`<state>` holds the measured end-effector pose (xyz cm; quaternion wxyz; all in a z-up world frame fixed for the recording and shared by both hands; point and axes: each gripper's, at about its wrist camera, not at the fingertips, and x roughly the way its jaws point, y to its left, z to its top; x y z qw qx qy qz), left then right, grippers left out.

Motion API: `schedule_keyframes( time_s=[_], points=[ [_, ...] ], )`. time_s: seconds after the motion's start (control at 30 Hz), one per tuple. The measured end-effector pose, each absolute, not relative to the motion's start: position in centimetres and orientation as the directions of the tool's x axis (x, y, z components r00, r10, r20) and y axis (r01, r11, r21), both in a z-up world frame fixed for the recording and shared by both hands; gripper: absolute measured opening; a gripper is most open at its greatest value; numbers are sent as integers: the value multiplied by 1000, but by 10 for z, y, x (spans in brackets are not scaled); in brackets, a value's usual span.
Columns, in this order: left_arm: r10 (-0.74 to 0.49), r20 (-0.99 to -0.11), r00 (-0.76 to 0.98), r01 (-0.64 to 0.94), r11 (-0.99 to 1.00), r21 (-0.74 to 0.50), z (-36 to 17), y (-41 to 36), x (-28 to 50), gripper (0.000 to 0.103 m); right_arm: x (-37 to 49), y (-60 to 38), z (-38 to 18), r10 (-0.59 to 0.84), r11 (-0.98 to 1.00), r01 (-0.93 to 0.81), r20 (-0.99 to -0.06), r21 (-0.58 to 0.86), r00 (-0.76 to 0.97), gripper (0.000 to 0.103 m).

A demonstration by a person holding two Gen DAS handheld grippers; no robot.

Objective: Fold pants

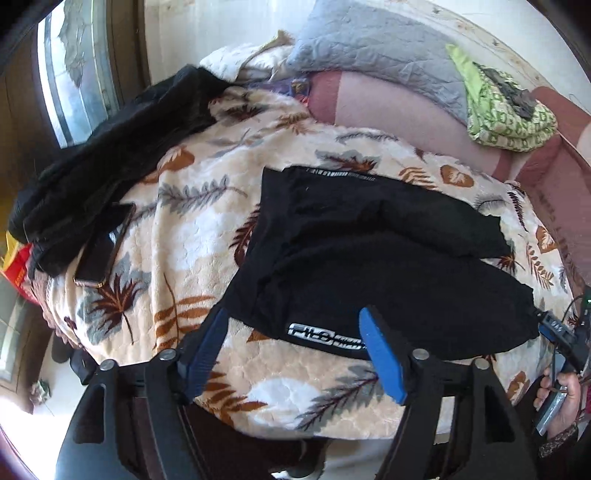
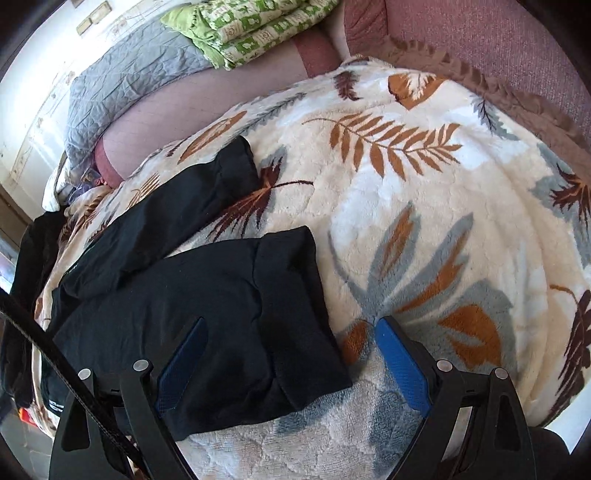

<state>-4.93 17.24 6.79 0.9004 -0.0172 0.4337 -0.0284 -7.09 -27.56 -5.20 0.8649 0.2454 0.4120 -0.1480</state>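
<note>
Black pants [image 1: 369, 251] lie spread flat on a leaf-patterned blanket [image 1: 192, 229], waistband to the left, two legs running right. A white logo [image 1: 325, 338] shows on the near edge. My left gripper [image 1: 291, 325] is open, its blue fingers [image 1: 380, 354] straddling the near waist corner just above the cloth. In the right wrist view the pants [image 2: 207, 295] show their two leg cuffs. My right gripper [image 2: 291, 332] is open over the near leg's cuff [image 2: 295, 314], holding nothing. The right gripper also shows in the left wrist view [image 1: 561, 332], at the near leg's end.
A phone [image 1: 103, 247] lies on the blanket to the left, beside a heap of black clothing [image 1: 110, 155]. A grey pillow [image 1: 376, 48] and a green folded cloth [image 1: 506, 107] lie at the back on the pink sofa [image 2: 480, 33].
</note>
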Motion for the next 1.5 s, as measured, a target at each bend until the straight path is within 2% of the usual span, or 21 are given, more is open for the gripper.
schedule_keyframes(
  time_s=[0.2,0.3,0.37,0.53,0.67,0.73,0.83,0.97,1.0,1.03,1.13,1.2,1.23,1.27,1.33,1.5],
  points=[
    [-153,-766,624,94,988,-121,78,148,-40,78,-69,-254,-57,-124,902,407,-816,144,564,98],
    [-180,-776,605,132,983,-125,74,134,-31,78,-72,-251,-62,-127,908,396,-814,135,567,102],
    [-186,-776,603,151,981,-118,73,129,-25,78,-73,-252,-59,-124,914,387,-819,126,560,99],
    [-208,-772,600,153,978,-145,59,133,-2,82,-77,-272,-8,-183,895,423,-747,143,639,97],
    [-235,-806,543,103,971,-214,33,136,26,82,-21,-286,22,-76,916,340,-738,215,670,97],
    [-265,-814,517,84,962,-260,23,136,36,82,19,-281,21,14,922,279,-742,269,671,93],
    [-292,-815,501,85,953,-290,15,129,53,82,72,-261,5,140,926,182,-747,331,650,87],
    [-274,-822,500,118,961,-249,17,120,87,82,139,-233,-44,312,902,83,-773,424,552,85],
    [-270,-824,499,134,963,-234,19,118,97,82,144,-235,-54,305,907,89,-786,412,537,84],
    [-266,-825,499,148,964,-221,21,117,105,82,149,-244,-63,276,918,101,-803,382,527,79],
    [-253,-827,502,201,964,-173,27,111,137,82,147,-282,-64,274,912,122,-801,393,532,48],
    [-263,-828,495,235,958,-164,28,103,161,82,143,-305,-55,201,920,186,-824,344,529,42],
    [-277,-830,484,257,952,-168,27,97,175,82,140,-312,-48,192,921,190,-822,340,536,43],
    [-297,-833,468,287,942,-174,23,87,190,82,139,-315,-38,135,937,201,-827,286,546,66],
    [-323,-839,438,349,921,-173,13,66,216,82,143,-314,-16,1,973,188,-819,133,573,88],
    [-407,-866,290,519,827,-216,-23,8,270,81,188,-293,-1,100,994,-29,-815,102,571,88]
  ],
)
